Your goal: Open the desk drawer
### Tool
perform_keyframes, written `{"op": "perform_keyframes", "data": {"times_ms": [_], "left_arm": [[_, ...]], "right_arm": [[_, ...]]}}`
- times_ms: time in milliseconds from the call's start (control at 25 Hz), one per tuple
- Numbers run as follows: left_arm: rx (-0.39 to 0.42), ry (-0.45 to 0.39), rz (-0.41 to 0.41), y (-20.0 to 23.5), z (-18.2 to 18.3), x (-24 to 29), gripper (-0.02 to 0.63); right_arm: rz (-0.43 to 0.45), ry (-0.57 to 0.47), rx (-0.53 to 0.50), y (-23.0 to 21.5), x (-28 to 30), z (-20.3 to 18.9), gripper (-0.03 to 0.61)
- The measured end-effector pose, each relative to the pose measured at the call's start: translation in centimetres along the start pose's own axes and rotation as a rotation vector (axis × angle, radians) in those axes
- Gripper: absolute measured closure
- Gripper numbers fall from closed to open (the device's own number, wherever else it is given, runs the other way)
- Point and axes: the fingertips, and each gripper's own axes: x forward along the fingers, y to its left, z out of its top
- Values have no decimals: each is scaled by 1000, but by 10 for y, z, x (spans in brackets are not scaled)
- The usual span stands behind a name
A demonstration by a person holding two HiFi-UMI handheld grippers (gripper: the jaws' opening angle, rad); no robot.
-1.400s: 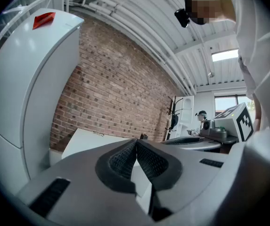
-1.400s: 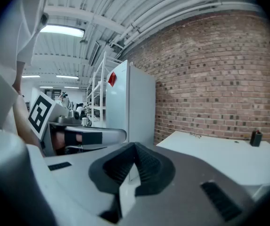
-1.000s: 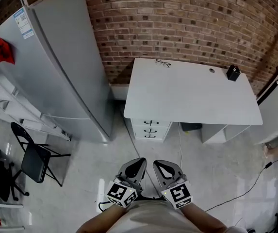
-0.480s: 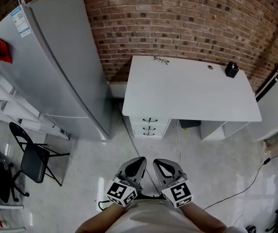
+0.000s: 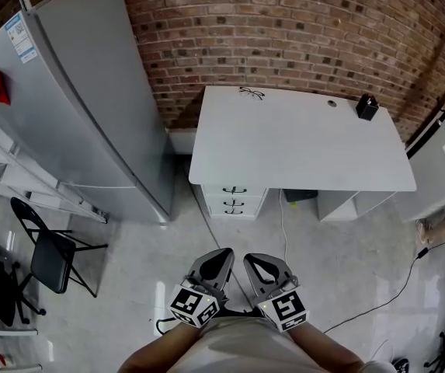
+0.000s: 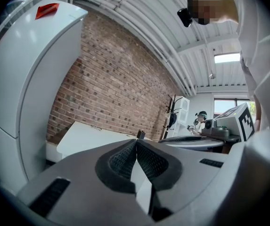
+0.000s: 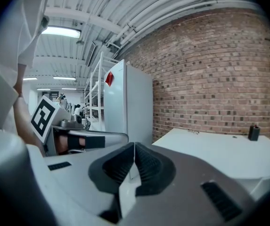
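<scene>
head view: approach step, i judge. left tongs (image 5: 222, 255) and right tongs (image 5: 252, 259) hang well apart from the drawer stack (image 5: 234, 202) under the white surface (image 5: 300, 142).
left gripper view: tongs pressed together, empty.
right gripper view: likewise closed, empty.
next: step closer, spread one pair, take a handle (image 5: 234, 189).

White desk (image 5: 300, 142) with glasses (image 5: 251, 93), black box (image 5: 366, 107)

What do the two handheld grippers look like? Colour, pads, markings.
Both alike: the left gripper and right gripper have grey moulded claw shells with black ribbed pads. Each carries a white cube printed with black square markers. Person's top is beige.
</scene>
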Motion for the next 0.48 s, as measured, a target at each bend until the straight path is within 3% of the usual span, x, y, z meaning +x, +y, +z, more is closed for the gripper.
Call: {"op": "perform_keyframes", "data": {"times_ms": [480], "left_arm": [[-22, 13, 58, -18, -9, 60, 606]], "right_arm": [[61, -3, -40, -57, -10, -6, 561]]}}
